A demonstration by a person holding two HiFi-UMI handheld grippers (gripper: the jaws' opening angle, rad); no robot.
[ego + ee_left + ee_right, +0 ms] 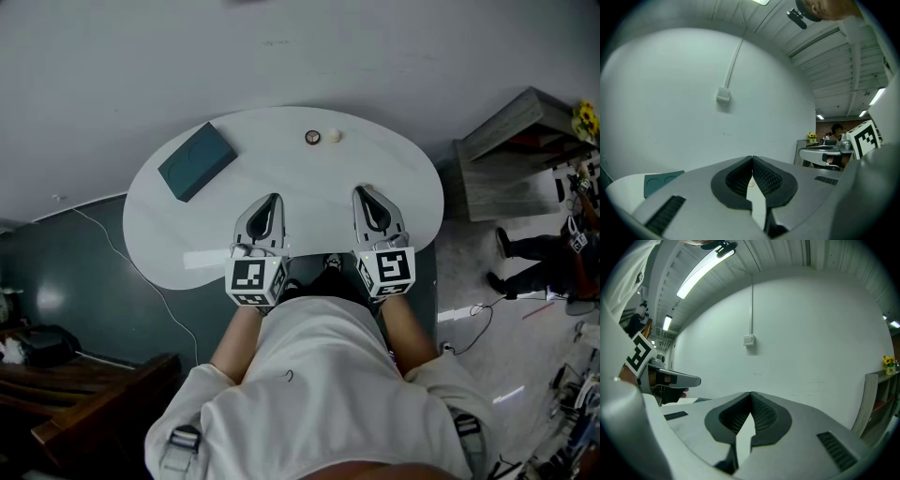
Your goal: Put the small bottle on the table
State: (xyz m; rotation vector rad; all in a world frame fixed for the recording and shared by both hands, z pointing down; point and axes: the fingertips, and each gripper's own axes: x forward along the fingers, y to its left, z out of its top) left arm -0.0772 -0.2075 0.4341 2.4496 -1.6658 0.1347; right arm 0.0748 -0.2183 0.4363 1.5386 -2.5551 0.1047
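Observation:
Two small round things stand side by side near the far edge of the white table (281, 122): a dark-topped one (312, 137), possibly the small bottle seen from above, and a cream one (334, 136). My left gripper (272, 200) hovers over the table's near part, its jaws shut with nothing between them (752, 159). My right gripper (365, 192) sits level with it to the right, also shut and holding nothing (751, 394). Both tips point toward the far wall, well short of the two small things.
A teal box (195, 160) lies on the table's far left and also shows in the left gripper view (663, 182). A grey shelf unit (511, 159) with yellow flowers (586, 117) stands at the right. A wooden chair (103, 403) is at the lower left.

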